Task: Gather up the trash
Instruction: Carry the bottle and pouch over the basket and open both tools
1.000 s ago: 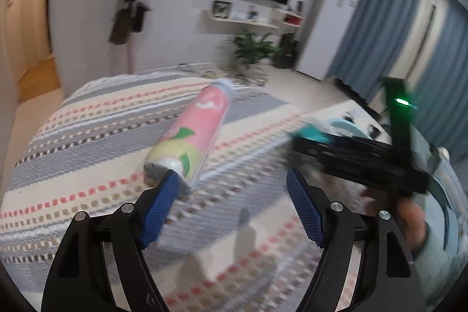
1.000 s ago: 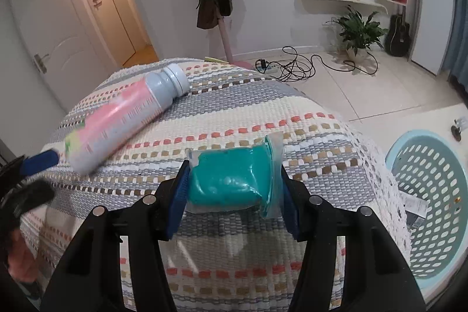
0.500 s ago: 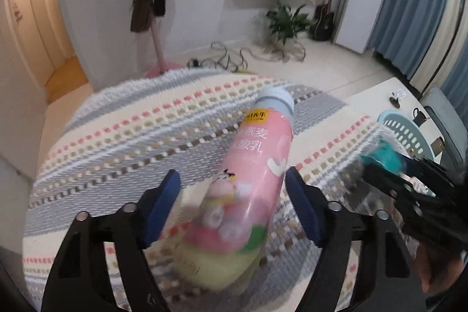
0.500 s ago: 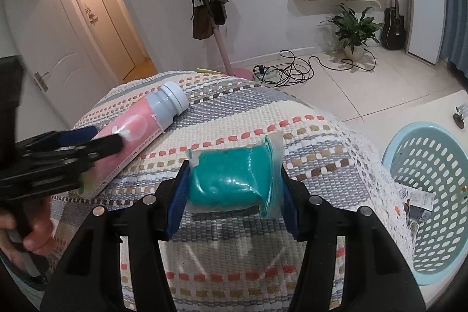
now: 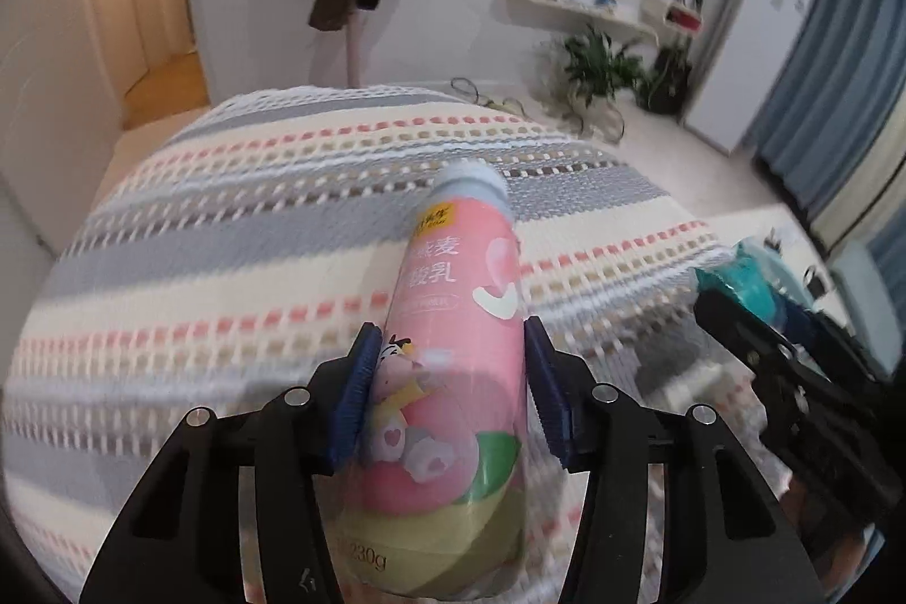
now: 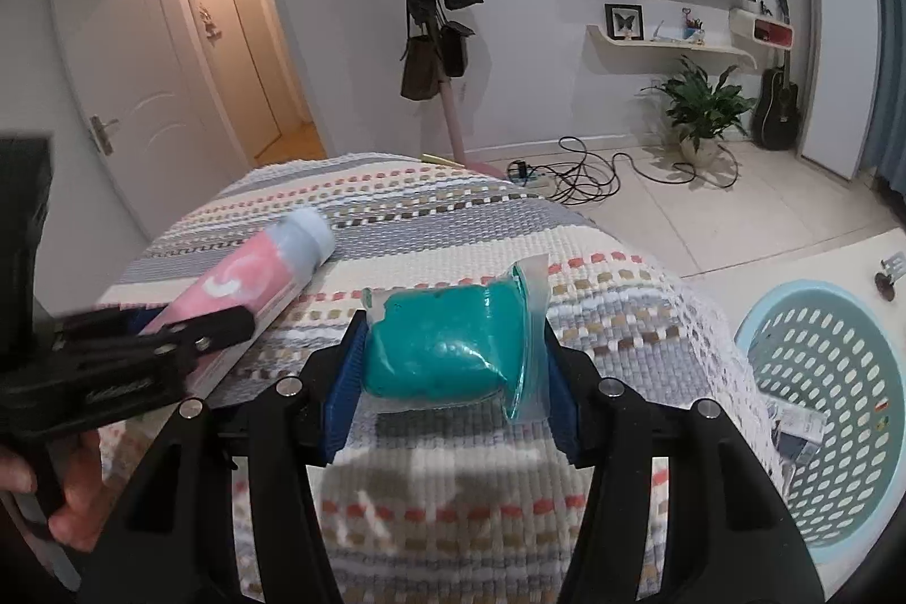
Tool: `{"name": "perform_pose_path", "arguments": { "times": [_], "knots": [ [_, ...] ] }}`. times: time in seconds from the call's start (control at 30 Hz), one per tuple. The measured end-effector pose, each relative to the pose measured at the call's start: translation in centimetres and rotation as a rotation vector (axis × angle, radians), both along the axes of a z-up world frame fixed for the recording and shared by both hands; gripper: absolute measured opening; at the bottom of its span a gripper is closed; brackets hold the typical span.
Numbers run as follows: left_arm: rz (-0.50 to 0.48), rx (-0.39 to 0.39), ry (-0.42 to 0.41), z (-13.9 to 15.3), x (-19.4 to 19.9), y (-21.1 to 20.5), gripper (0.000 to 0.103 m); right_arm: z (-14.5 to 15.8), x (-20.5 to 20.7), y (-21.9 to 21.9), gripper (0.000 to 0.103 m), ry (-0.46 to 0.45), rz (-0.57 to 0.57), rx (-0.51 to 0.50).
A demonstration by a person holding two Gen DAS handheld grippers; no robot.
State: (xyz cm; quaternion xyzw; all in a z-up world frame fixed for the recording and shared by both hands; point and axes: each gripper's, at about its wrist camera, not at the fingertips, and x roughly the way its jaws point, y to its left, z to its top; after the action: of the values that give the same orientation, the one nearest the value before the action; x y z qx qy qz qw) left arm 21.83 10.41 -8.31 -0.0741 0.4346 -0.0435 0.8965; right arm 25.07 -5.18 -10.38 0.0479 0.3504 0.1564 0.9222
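Left gripper [image 5: 447, 400] jaws just closing on pink bottle [image 5: 453, 377] mid-tablecloth [image 5: 226, 264]; confirm both pads seated before lifting. Right gripper [image 6: 453, 372] clamps teal packet [image 6: 447, 349]; basket [image 6: 821, 411] off right edge.

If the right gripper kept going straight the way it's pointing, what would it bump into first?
Probably the striped tablecloth. The right gripper points forward and down across the table while clamped on the teal packet. The pink bottle lies off to its left, likely missed.

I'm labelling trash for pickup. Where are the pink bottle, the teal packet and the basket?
pink bottle [image 5: 453, 332]: left wrist view, middle of its label.
teal packet [image 6: 441, 349]: right wrist view, centre of the teal bulge.
basket [image 6: 753, 321]: right wrist view, left part of its rim.
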Motion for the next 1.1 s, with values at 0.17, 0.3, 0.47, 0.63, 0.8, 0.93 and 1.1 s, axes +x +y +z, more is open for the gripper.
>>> {"name": "perform_pose_path", "arguments": {
  "times": [0.17, 0.3, 0.47, 0.63, 0.8, 0.93, 1.1],
  "knots": [
    [0.025, -0.082, -0.06, 1.8, -3.9, 0.1, 0.047, 0.7, -2.4, -1.9, 0.052, 0.013, -0.006, 0.035],
    [-0.004, -0.108, -0.118, 3.8, -5.6, -1.8, 0.047, 2.7, -4.2, -4.0, 0.052, -0.017, -0.033, 0.035],
    [-0.083, -0.142, -0.2, 7.2, -6.2, -6.6, 0.047, 5.3, -6.1, -8.2, 0.052, -0.067, -0.095, 0.048],
    [-0.173, -0.13, -0.244, 9.6, -5.1, -12.8, 0.047, 6.5, -6.7, -13.7, 0.052, -0.092, -0.217, 0.058],
    [-0.261, -0.123, -0.237, 9.5, -3.2, -19.1, 0.047, 5.4, -6.1, -19.0, 0.052, -0.06, -0.341, 0.045],
    [-0.332, -0.123, -0.187, 7.2, -0.6, -24.1, 0.047, 2.3, -5.2, -23.2, 0.052, 0.019, -0.425, 0.051],
    [-0.391, -0.137, -0.115, 3.6, 1.4, -28.4, 0.047, -1.5, -3.7, -26.4, 0.052, 0.128, -0.485, 0.059]
  ]
}}
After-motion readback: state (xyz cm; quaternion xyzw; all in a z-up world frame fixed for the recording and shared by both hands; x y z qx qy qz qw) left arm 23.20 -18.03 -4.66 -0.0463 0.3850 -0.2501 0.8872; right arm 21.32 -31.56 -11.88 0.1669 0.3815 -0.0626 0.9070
